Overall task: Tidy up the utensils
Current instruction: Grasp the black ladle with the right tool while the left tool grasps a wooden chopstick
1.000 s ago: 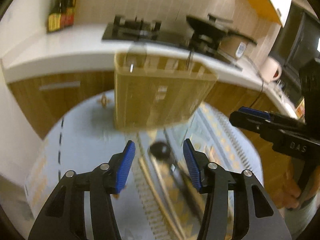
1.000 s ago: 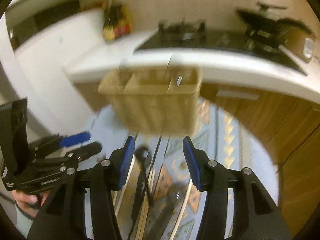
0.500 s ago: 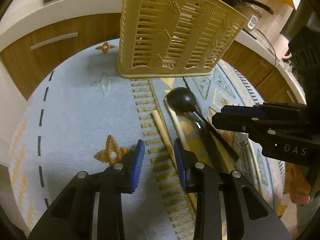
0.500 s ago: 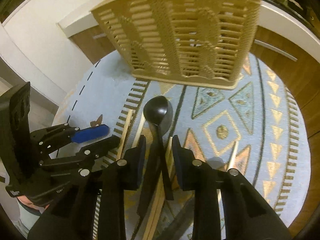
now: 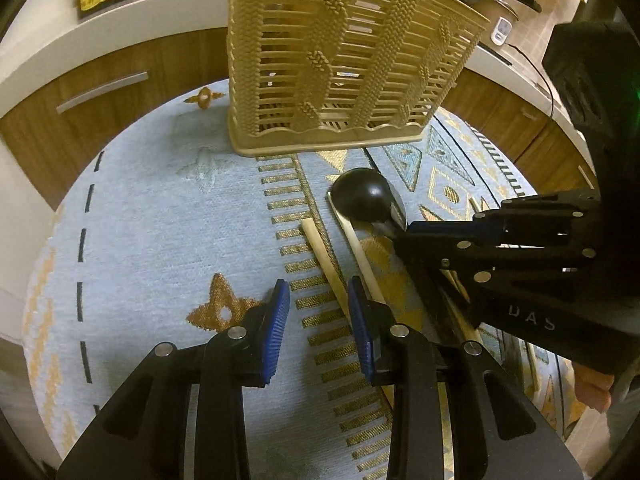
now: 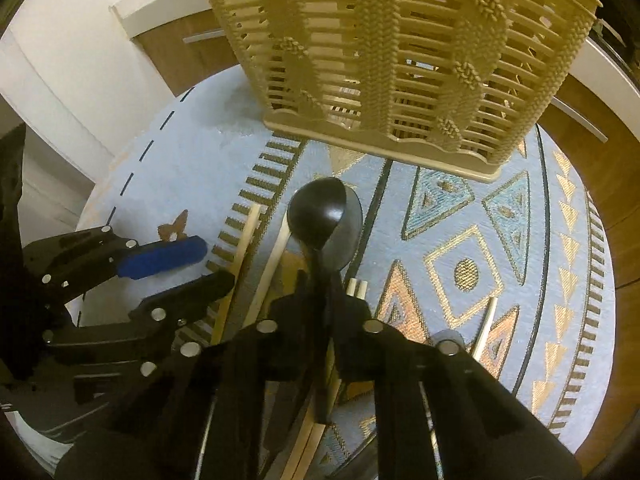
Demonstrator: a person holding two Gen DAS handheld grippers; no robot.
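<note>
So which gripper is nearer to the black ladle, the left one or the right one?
Right. The right gripper is shut on the black ladle at its handle. The left gripper is open, off to the side, around a wooden chopstick.

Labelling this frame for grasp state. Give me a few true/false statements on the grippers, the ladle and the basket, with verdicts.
1. The right gripper is shut on the black plastic ladle. True.
2. The left gripper holds a pale wooden chopstick. False: it is open, with the chopstick lying between its fingers.
3. The beige slatted plastic basket stands upright on the light blue patterned cloth. True.
4. The ladle is inside the basket. False: its bowl is over the cloth, in front of the basket.
</note>
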